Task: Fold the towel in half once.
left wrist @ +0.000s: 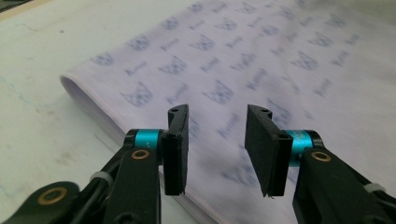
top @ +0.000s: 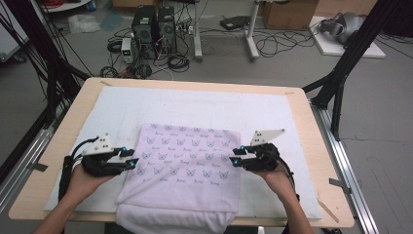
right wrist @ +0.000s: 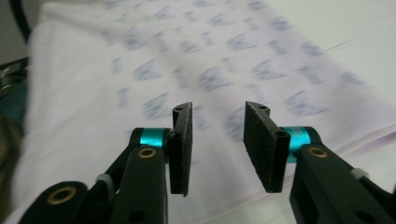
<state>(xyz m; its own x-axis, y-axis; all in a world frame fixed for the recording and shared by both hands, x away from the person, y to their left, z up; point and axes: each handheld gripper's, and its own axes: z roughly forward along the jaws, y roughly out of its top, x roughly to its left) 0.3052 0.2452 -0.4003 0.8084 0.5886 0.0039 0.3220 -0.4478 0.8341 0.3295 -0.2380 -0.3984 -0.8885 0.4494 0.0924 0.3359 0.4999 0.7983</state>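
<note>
The folded cloth (top: 182, 165), pale lilac with little printed logos, lies flat on a white mat (top: 122, 109) covering a wooden table (top: 311, 141), its near end drooping over the table's front edge. The left gripper (top: 132, 158) sits at its left side and the right gripper (top: 234, 157) at its right, both with jaws apart and nothing pinched between them. Only the high view gets the room, grey floor with computer towers (top: 155, 27), loose cables and a cardboard box (top: 287, 12), while the left gripper view shows the cloth's rolled fold edge (left wrist: 88, 100) up close.
</note>
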